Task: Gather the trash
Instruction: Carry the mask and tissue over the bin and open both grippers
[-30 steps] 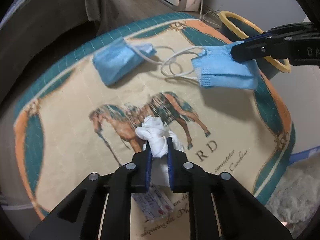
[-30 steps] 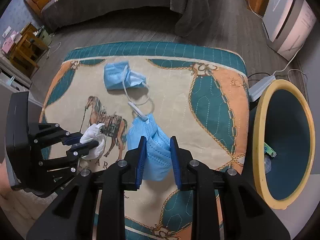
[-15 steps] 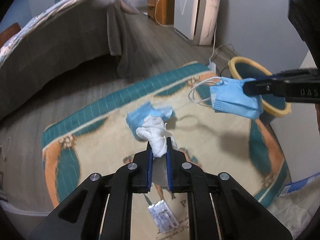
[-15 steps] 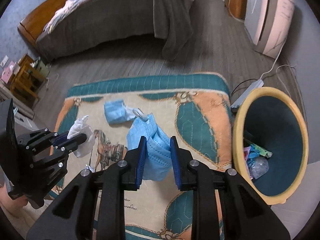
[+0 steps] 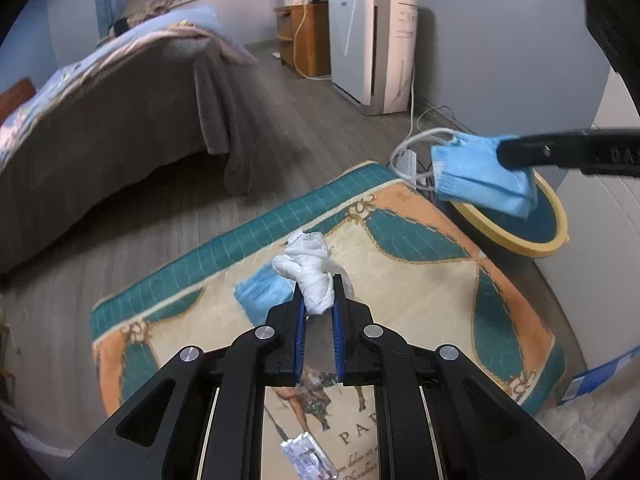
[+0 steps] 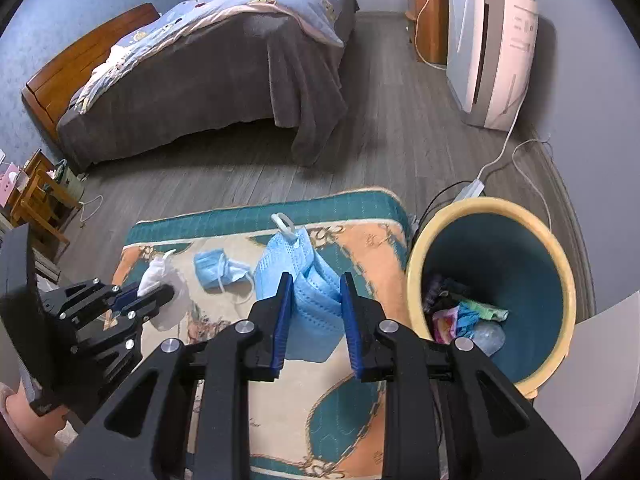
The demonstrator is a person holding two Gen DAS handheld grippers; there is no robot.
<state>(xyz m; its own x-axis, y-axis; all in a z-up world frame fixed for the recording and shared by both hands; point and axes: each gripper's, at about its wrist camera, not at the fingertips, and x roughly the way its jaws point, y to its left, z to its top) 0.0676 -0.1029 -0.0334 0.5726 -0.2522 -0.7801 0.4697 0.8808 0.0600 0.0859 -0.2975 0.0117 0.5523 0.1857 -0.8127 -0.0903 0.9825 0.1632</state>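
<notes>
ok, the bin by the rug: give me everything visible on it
The bin is a round, open-topped bucket that looks like plastic, with a pale yellow rim and outside and a dark teal inside. It stands upright on the floor at the rug's corner, near a white power strip and its cables. No lid shows. Mixed rubbish lies at the bottom: coloured wrappers, something dark and a clear crumpled piece. Neither gripper touches it.
</notes>
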